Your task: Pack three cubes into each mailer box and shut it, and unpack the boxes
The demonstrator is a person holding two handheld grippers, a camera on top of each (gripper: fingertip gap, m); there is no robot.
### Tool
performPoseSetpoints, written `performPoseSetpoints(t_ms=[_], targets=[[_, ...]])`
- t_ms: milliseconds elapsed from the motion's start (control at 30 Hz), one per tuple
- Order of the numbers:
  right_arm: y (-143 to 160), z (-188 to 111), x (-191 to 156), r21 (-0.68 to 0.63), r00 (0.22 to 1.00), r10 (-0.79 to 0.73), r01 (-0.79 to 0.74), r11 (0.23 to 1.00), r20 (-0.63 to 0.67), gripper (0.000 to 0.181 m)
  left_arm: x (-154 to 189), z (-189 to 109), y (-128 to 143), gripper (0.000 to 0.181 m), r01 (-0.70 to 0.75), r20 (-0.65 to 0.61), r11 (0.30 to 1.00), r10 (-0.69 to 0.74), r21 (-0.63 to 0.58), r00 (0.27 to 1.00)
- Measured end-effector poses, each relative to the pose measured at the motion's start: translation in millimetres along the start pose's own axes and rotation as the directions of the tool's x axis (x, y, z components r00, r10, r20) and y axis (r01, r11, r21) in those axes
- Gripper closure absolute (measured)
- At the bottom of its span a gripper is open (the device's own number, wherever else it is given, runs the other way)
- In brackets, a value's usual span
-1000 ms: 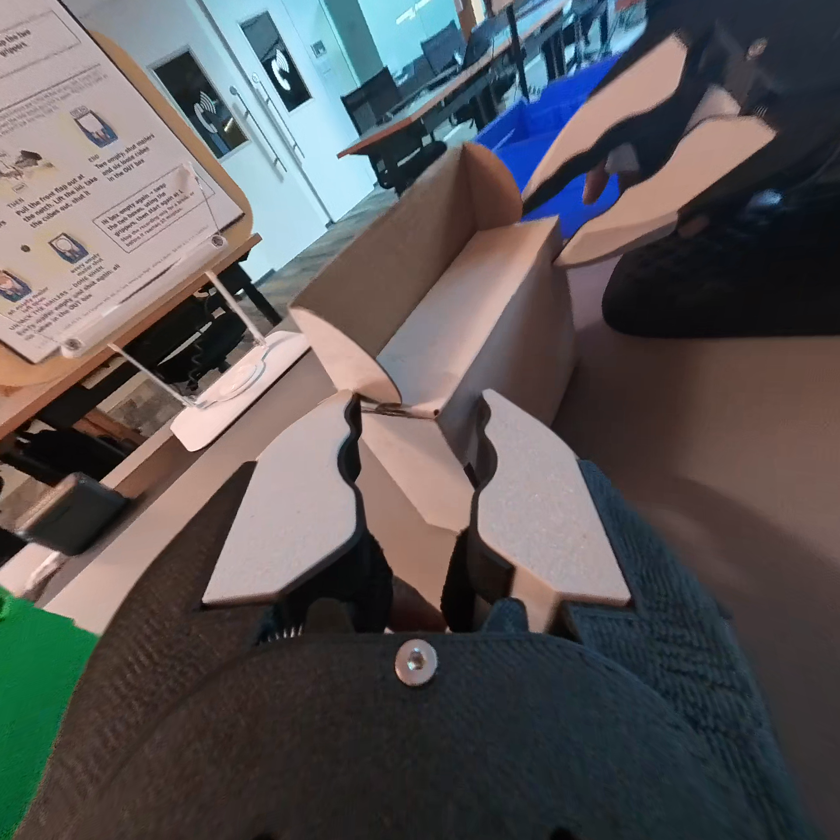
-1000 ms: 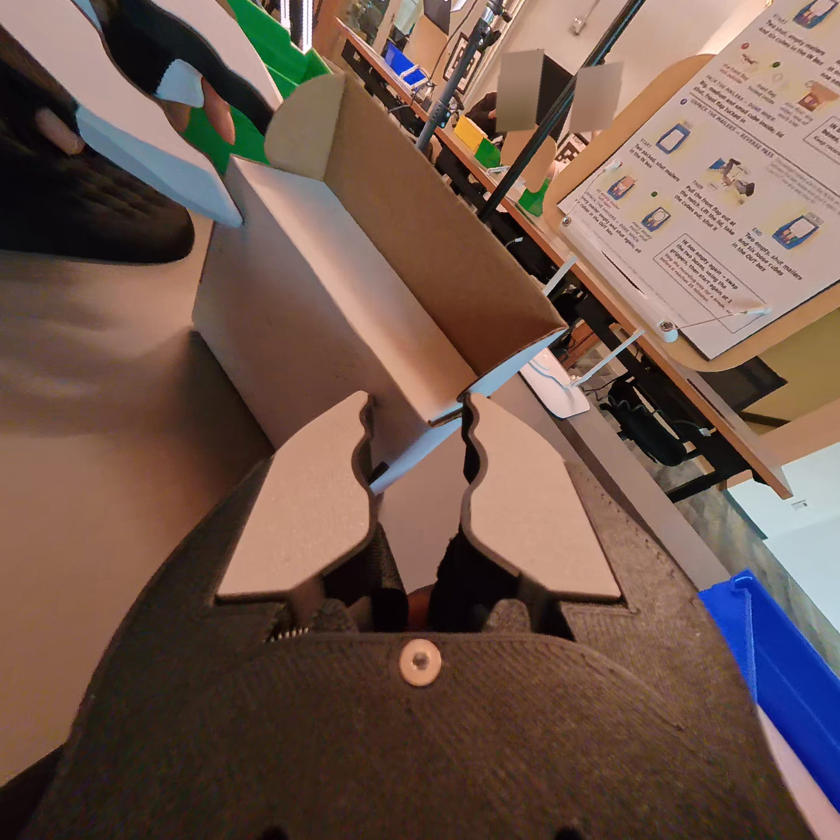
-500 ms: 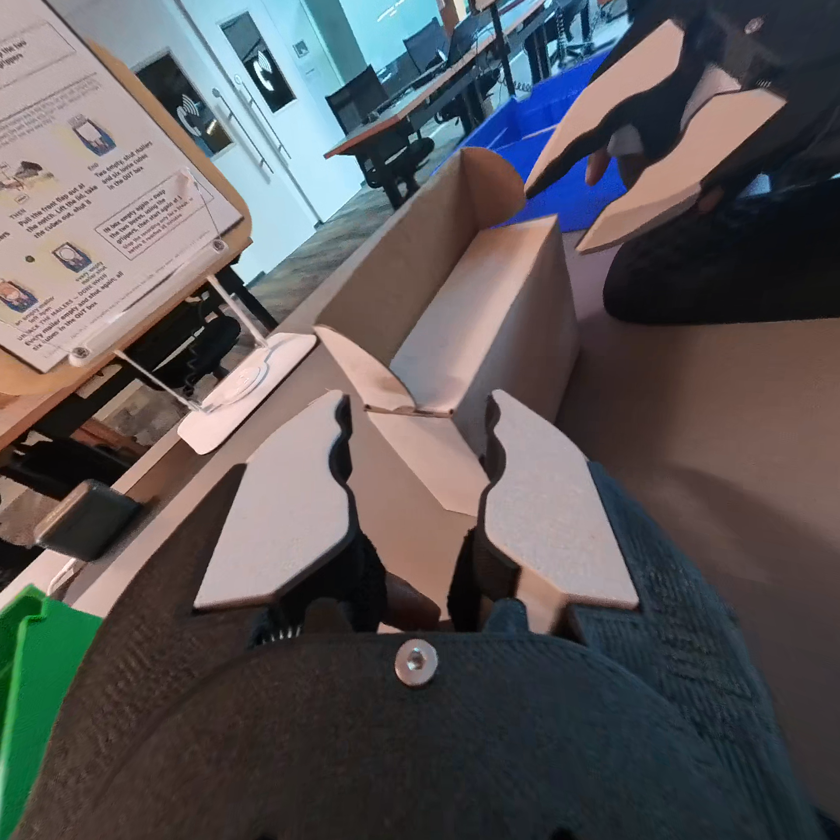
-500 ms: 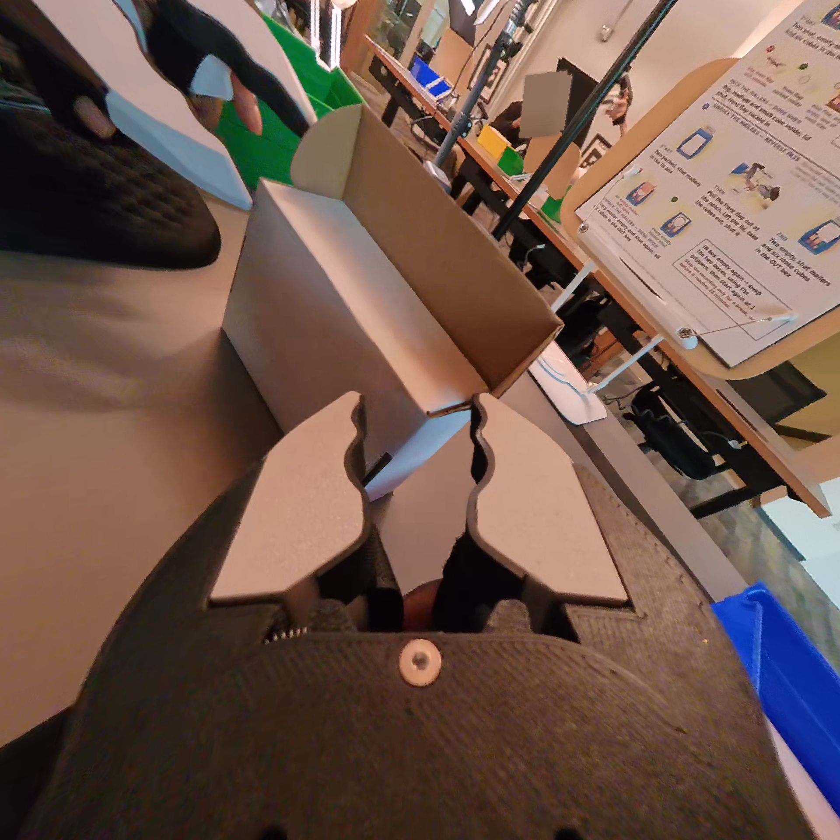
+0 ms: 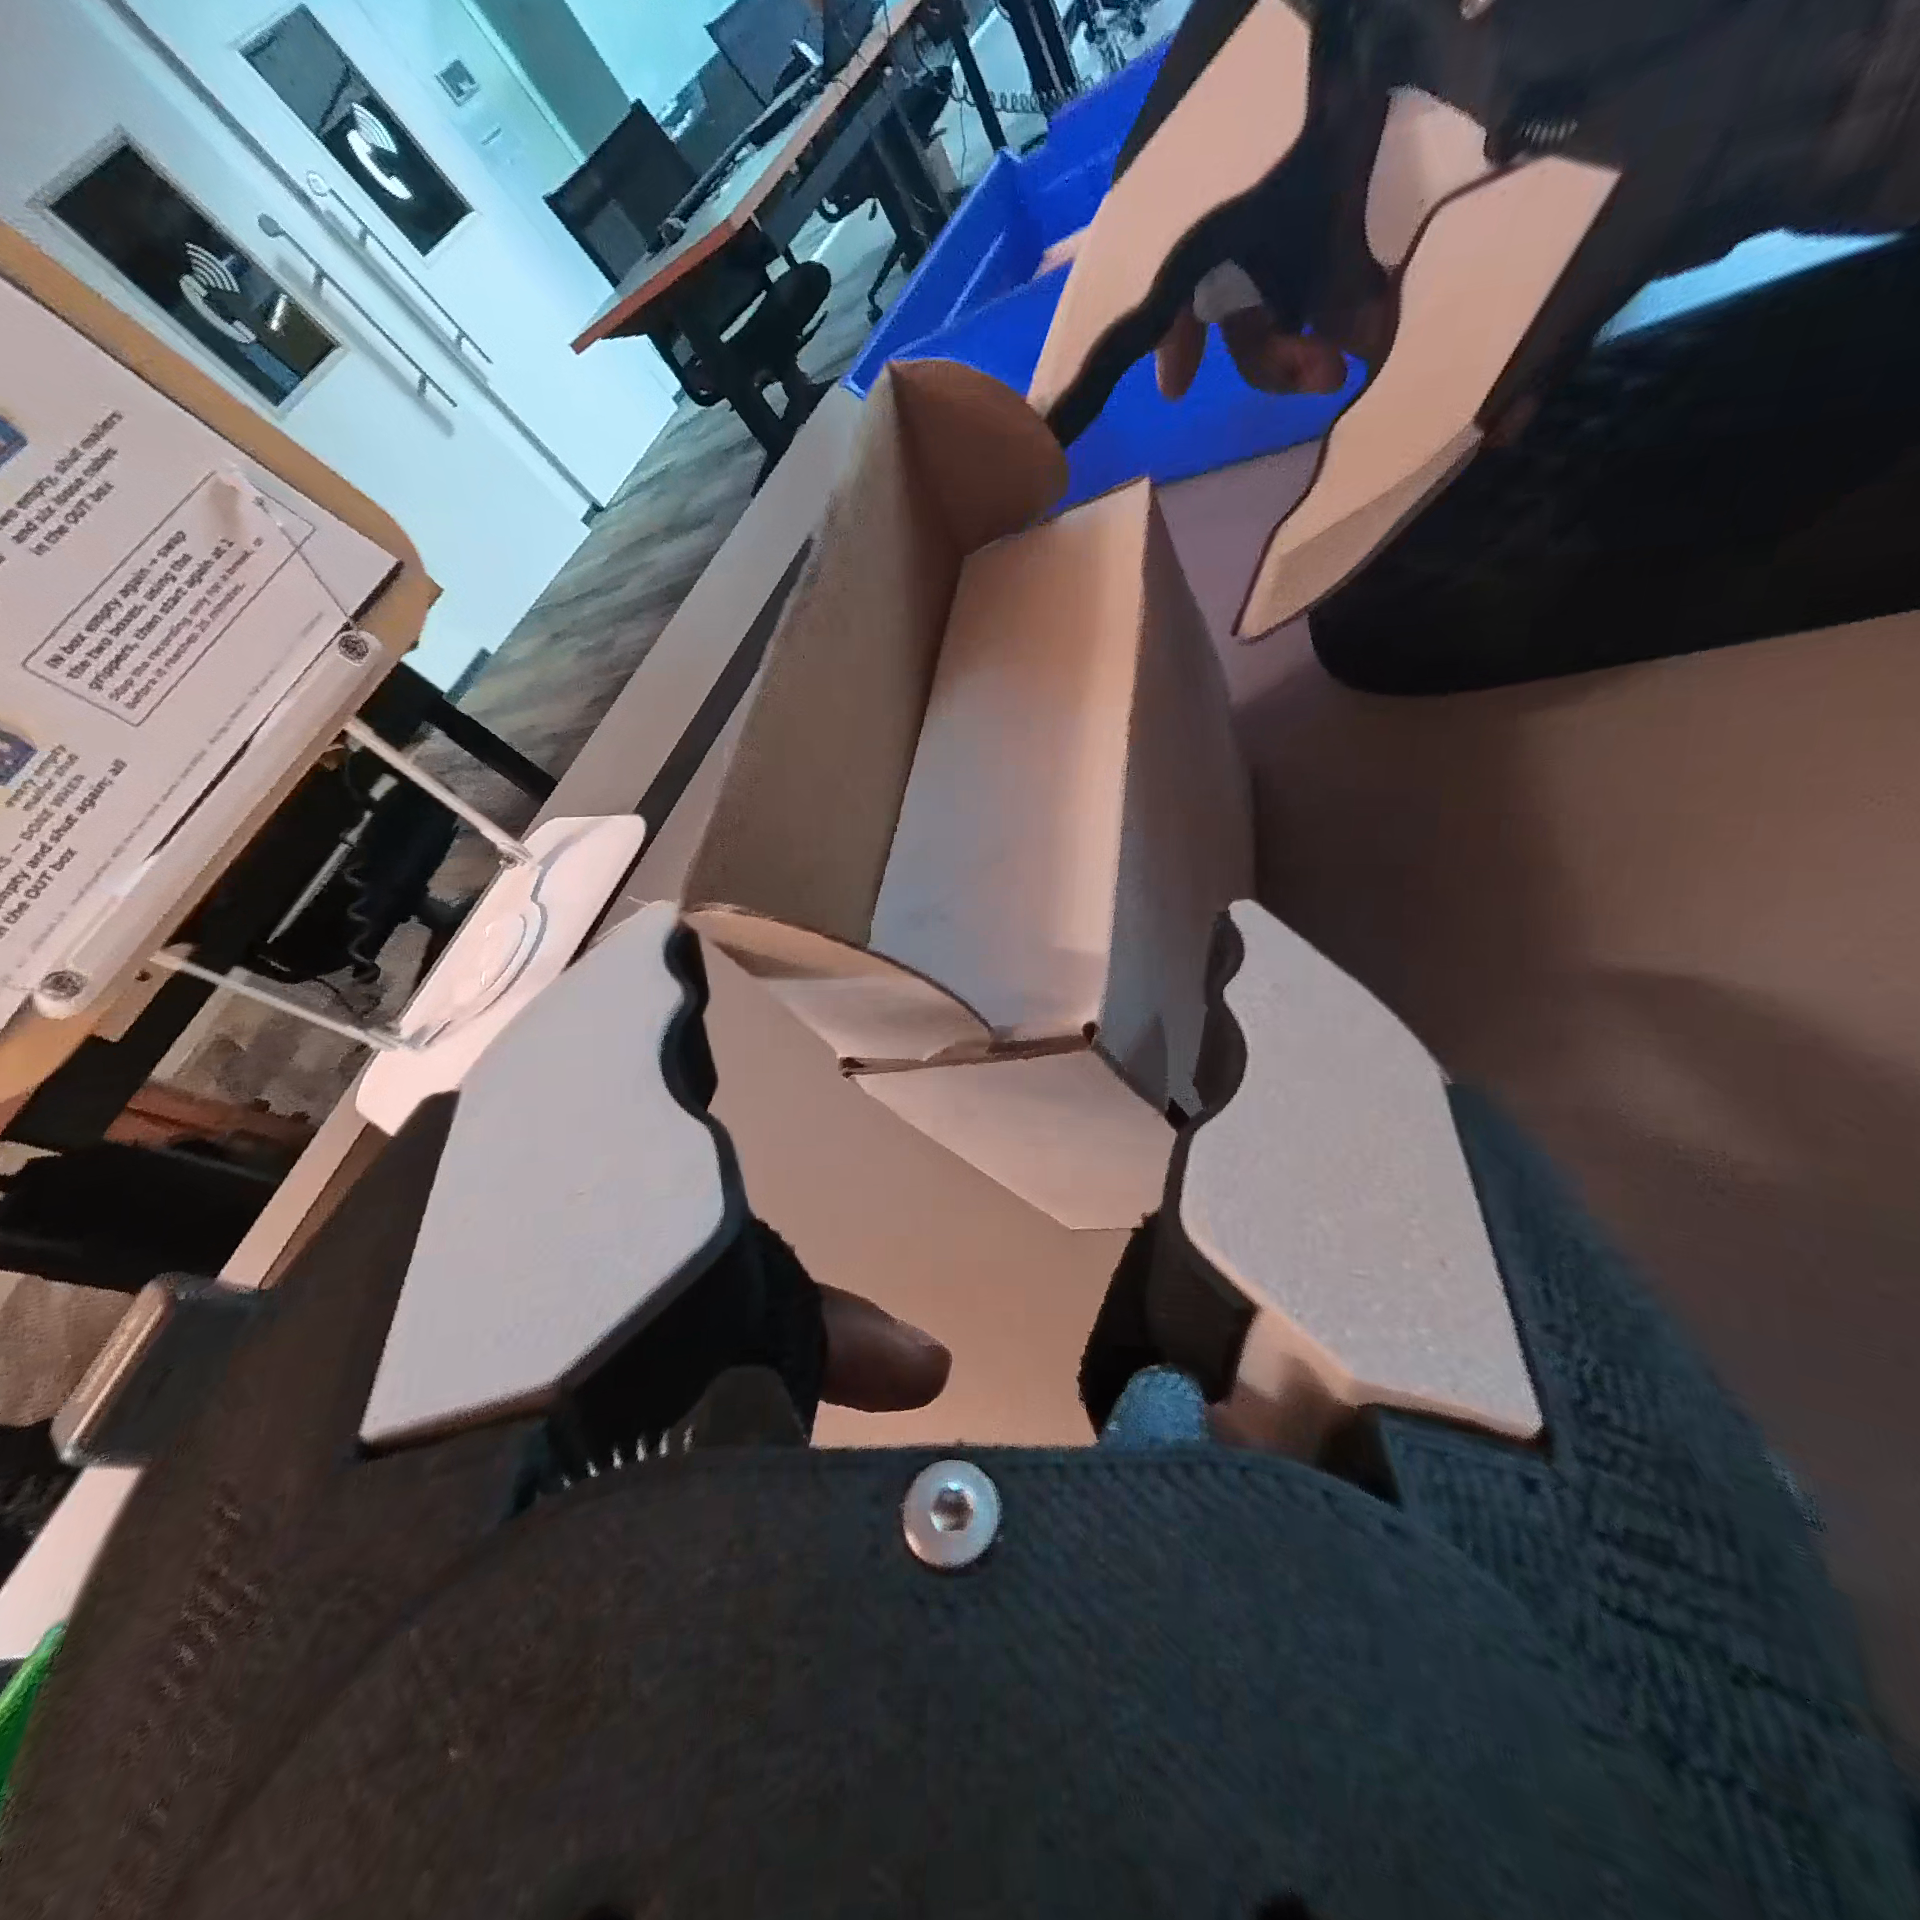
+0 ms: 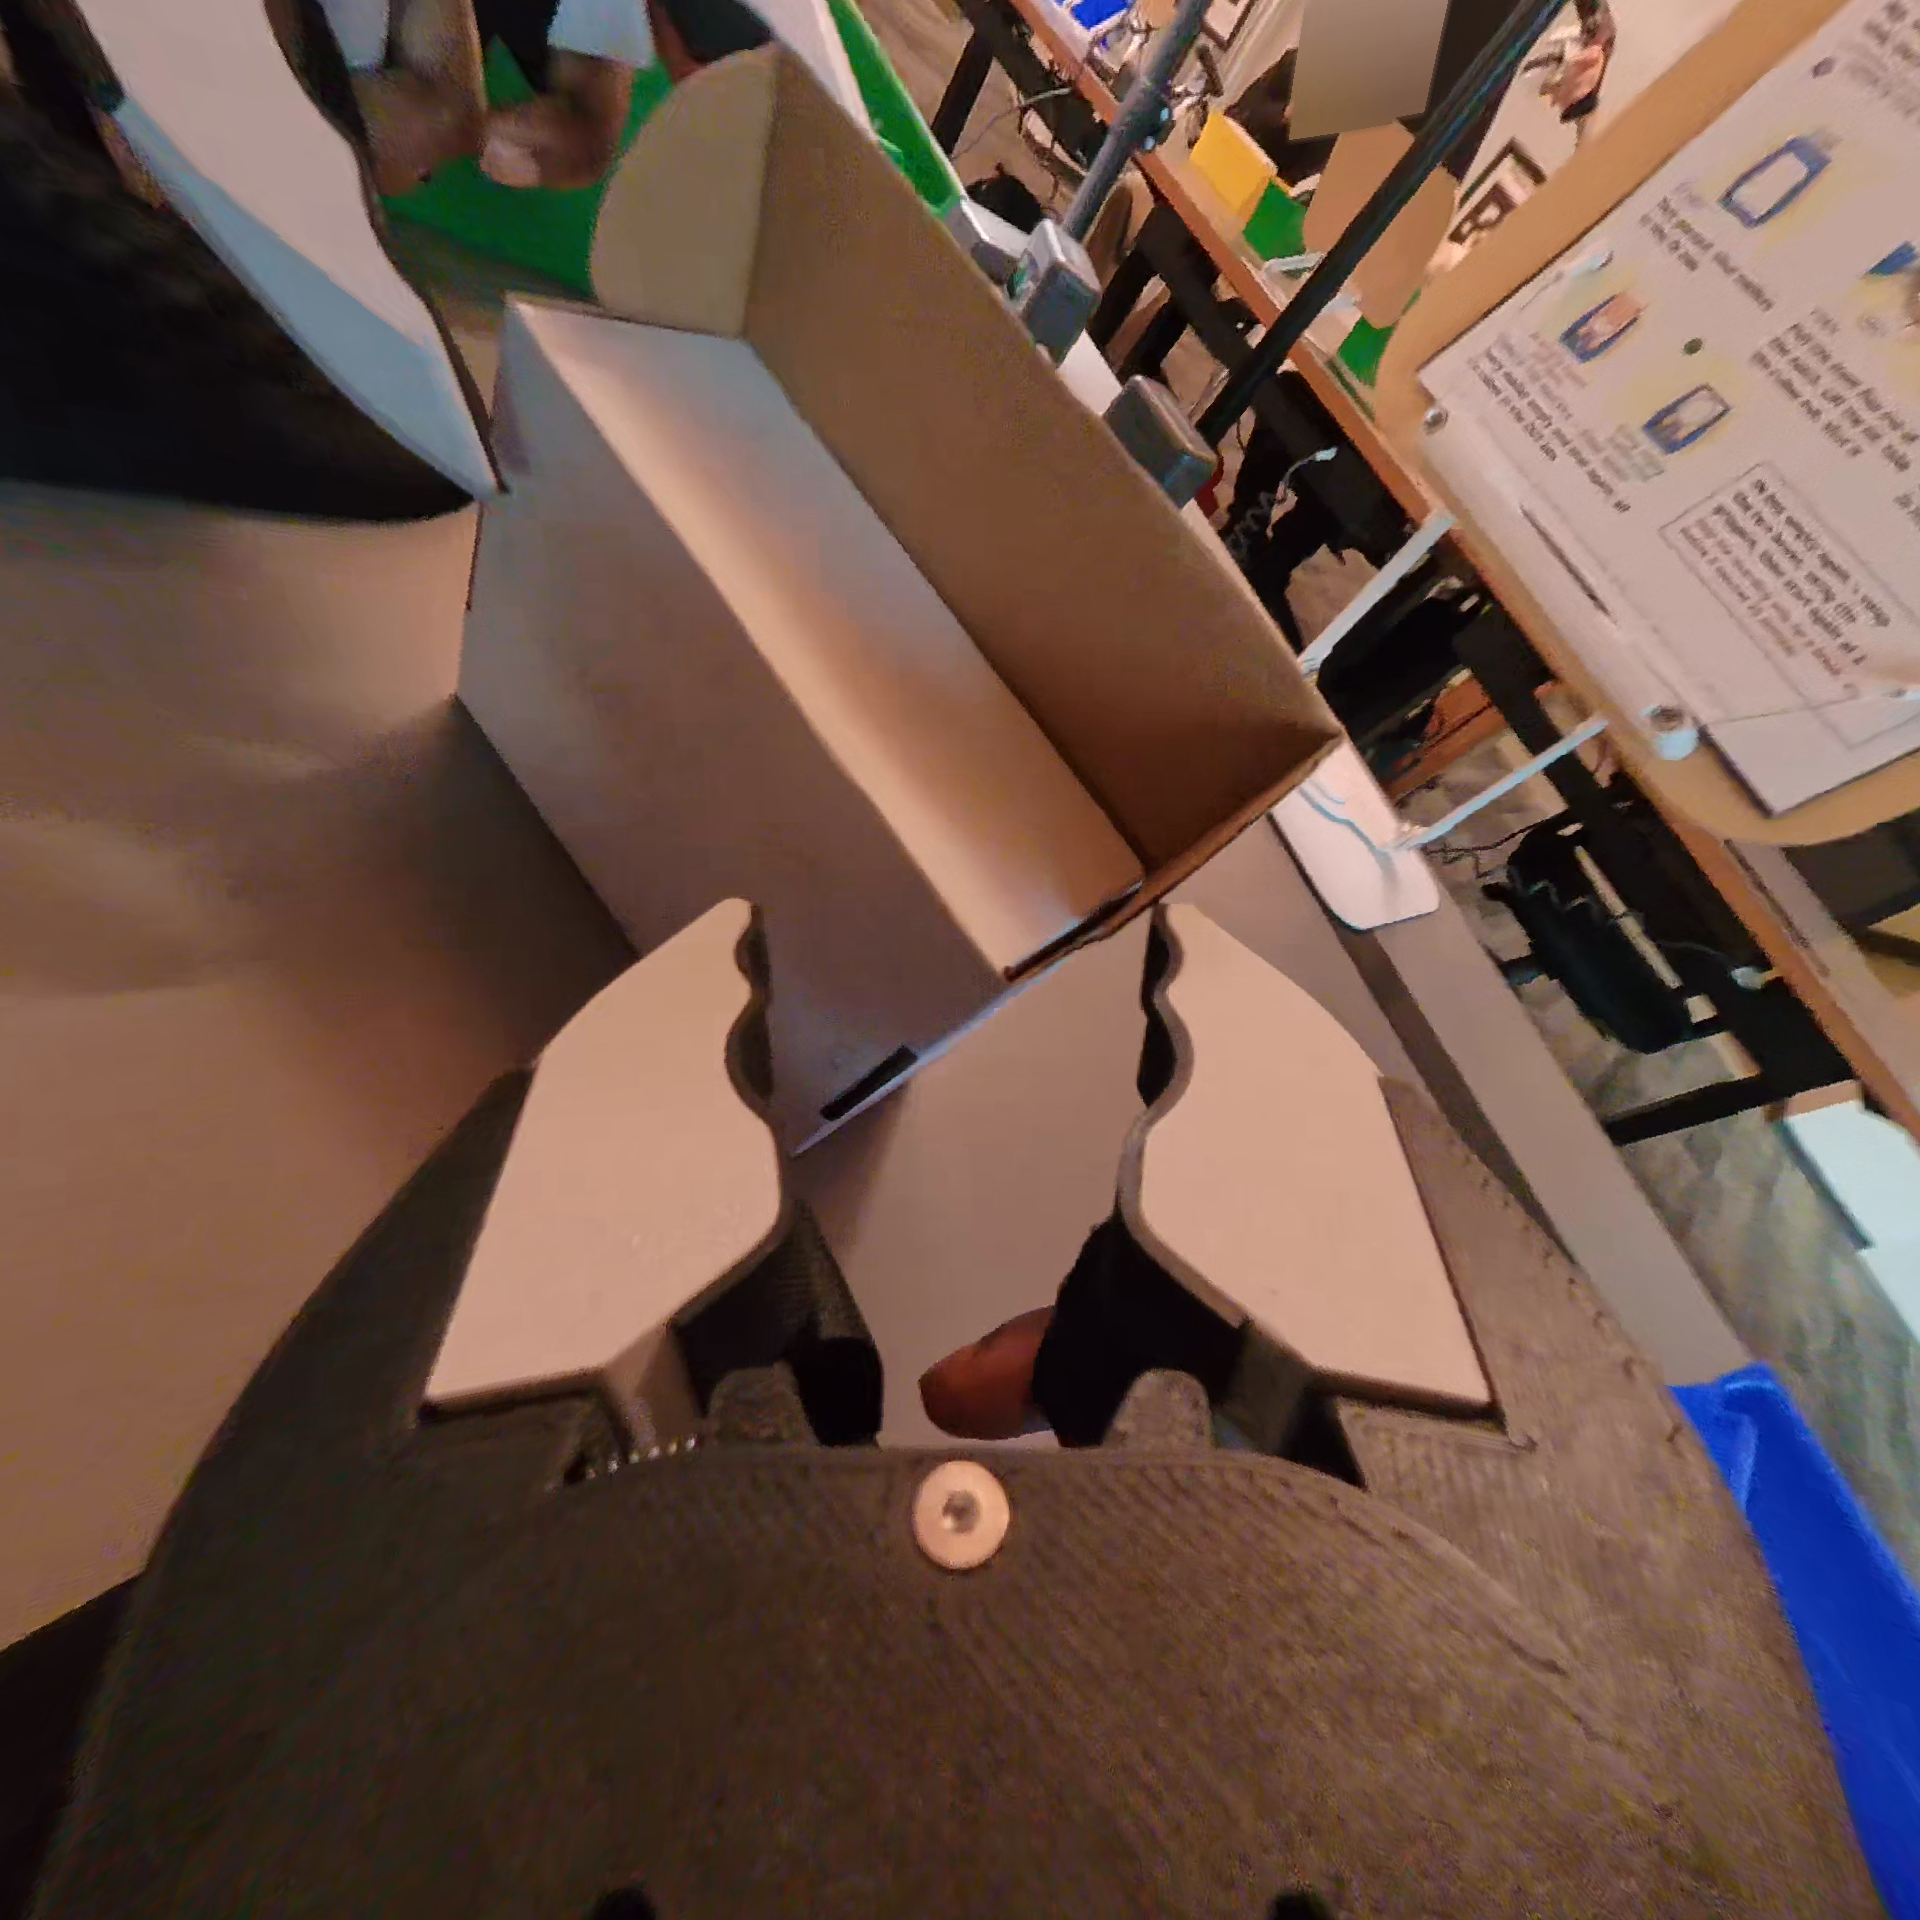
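Office desks and chairs fill the background at upper left of the left wrist view, with a blue bin (image 5: 997, 312) at upper centre and an instruction board (image 5: 156, 623) on a clear stand at left. Centre frame, the mailer box (image 5: 1049, 748) rests on the brown table (image 5: 1610, 935), its lid turned down over the body and a rounded side flap (image 5: 852, 987) lying at the near end, not yet tucked. Left gripper (image 5: 951, 1049) is spread, one finger either side of that near end, pinching nothing. In the right wrist view the right gripper (image 6: 951, 1023) is likewise spread at the opposite end of the box, lower centre, where the end flap (image 6: 1101, 914) stands slightly proud of the wall; it grips nothing. Cubes are not visible; the contents cannot be confirmed. Judgement: the closing step is in hand. Next move calls for pressing the lid flat and seating both end flaps inside the walls, steadying the box so it does not slide.
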State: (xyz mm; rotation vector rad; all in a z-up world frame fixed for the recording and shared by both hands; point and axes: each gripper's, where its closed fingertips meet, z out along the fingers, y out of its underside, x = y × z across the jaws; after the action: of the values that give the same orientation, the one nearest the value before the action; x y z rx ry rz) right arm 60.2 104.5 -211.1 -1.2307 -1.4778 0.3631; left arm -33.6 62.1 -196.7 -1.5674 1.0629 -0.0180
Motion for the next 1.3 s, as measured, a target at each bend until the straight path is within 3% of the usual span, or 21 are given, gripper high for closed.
performPoseSetpoints(t_ms=[300,533,600,733,767,833,933,1033,1100,1167,1233,1300], targets=[[8,3,-5,-0.053,0.999,-0.05,0.049,0.997,-0.021,0.119,2,3,2,0.118,-0.046,0.028,0.999,0.045,0.013,0.999],[0,-8,-3,-0.024,0.999,-0.042,0.043,0.999,0.023,0.112,4,1,5,0.122,-0.076,0.04,0.997,0.075,0.02,0.996],[-22,-16,4,0.113,0.999,0.031,-0.035,0.993,0.037,0.121,4,1,6,0.122,-0.075,0.035,0.997,0.074,0.02,0.997],[-55,-28,50,0.374,0.948,0.32,-0.298,0.878,0.004,0.174,3,0,6,0.124,-0.054,0.029,0.998,0.053,0.032,0.998],[-56,-27,61,0.4,0.923,0.384,-0.352,0.846,0.001,0.179,3,0,5,0.124,-0.054,0.029,0.998,0.053,0.034,0.998],[-54,-18,73,0.391,0.88,0.474,-0.448,0.804,0.032,0.181,3,0,5,0.124,-0.054,0.029,0.998,0.052,0.037,0.998],[-38,2,64,0.258,0.836,0.538,-0.545,0.798,0.107,0.181,3,0,5,0.125,-0.042,0.025,0.998,0.041,0.048,0.999],[-29,6,52,0.211,0.84,0.529,-0.542,0.813,0.119,0.181,3,-7,-2,0.121,0.06,-0.023,0.991,-0.057,0.12,0.998],[-29,4,51,0.212,0.842,0.528,-0.54,0.815,0.114,0.181,-9,-20,-21,0.12,0.203,-0.039,0.942,-0.2,0.268,0.979],[-29,4,51,0.211,0.844,0.525,-0.535,0.818,0.108,0.181,-20,-35,-38,0.146,0.343,-0.096,0.859,-0.332,0.379,0.938],[-28,5,50,0.209,0.847,0.522,-0.532,0.821,0.103,0.181,-29,-38,-38,0.176,0.435,-0.115,0.813,-0.426,0.387,0.897],[-27,5,50,0.21,0.851,0.517,-0.525,0.825,0.096,0.181,-28,-32,-30,0.181,0.472,-0.113,0.813,-0.463,0.341,0.879]])
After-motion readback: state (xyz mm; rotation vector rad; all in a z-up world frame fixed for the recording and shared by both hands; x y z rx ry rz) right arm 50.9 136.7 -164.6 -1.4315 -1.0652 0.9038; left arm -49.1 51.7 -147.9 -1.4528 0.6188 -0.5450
